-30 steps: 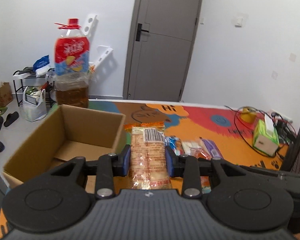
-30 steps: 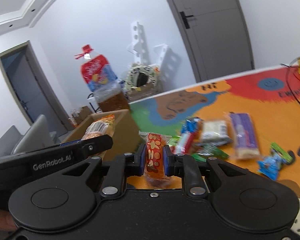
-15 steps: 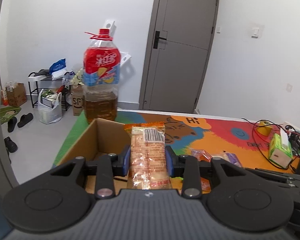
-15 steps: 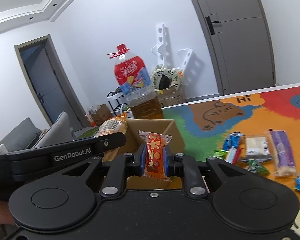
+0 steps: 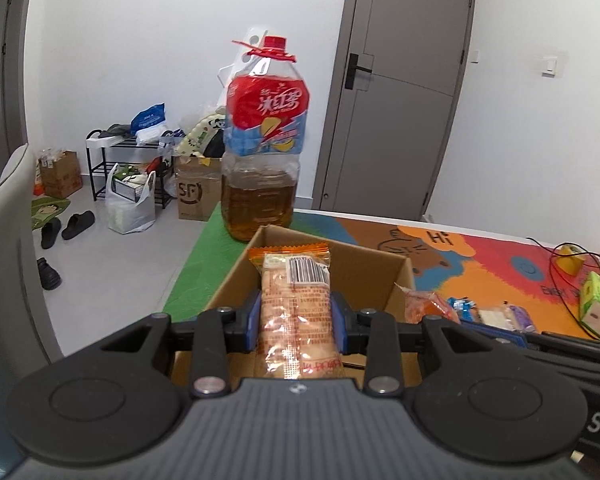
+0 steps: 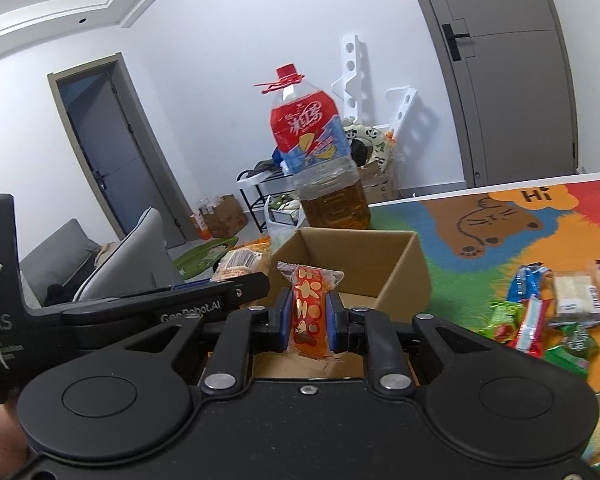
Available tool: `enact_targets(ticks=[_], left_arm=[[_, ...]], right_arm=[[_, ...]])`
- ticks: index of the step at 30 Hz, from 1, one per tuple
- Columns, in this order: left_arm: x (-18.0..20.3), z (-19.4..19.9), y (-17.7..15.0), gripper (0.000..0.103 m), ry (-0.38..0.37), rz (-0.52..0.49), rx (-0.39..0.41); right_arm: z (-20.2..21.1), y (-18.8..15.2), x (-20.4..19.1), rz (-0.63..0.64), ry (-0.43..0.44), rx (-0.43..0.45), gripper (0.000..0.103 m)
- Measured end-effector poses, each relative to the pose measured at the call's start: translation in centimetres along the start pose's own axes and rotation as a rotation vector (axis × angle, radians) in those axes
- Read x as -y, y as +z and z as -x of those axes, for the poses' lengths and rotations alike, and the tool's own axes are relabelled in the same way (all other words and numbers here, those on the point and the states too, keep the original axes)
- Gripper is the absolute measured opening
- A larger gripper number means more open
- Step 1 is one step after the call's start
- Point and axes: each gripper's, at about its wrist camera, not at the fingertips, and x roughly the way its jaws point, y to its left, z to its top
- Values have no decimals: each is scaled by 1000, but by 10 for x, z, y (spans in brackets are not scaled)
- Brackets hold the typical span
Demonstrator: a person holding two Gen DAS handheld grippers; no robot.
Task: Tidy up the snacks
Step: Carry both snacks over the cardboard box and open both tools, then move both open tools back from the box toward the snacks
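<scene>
My left gripper (image 5: 295, 322) is shut on a clear cracker pack with orange ends (image 5: 294, 300) and holds it over the open cardboard box (image 5: 396, 276). My right gripper (image 6: 308, 318) is shut on a small red snack packet (image 6: 309, 312), held above the near edge of the same box (image 6: 408, 276). The left gripper with its cracker pack (image 6: 238, 264) shows at the left of the right wrist view. Several loose snack packets (image 6: 556, 308) lie on the colourful mat right of the box; they also show in the left wrist view (image 5: 492, 314).
A large bottle of amber liquid with a red label (image 5: 264, 160) stands just behind the box, also in the right wrist view (image 6: 320, 160). A green tissue box (image 5: 598, 304) and cables (image 5: 568, 264) lie at the far right. A grey chair (image 6: 120, 264) stands left of the table.
Both grippers have moved left with their packets, from beside the loose snacks to over the cardboard box. The box and bottle now sit straight ahead.
</scene>
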Motion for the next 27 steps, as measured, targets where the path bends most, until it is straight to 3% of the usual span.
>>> enact_targets(ticks=[16,19,21,27], left_arm=[[-26,-1,-9,37,25,51,19],[-29,3,-10,38,14,58,19],[-31,5,-10,40,13,62,15],[-26,14,-11,57,0,57,23]], right_arm=[[-29,-3,-1,-22,19,-24,19],[-31,-3,-1,-39,46,-21,24],[-28,-3,-1,-44,43,-11,32],[-13,-2,8,-58,23,0,33]])
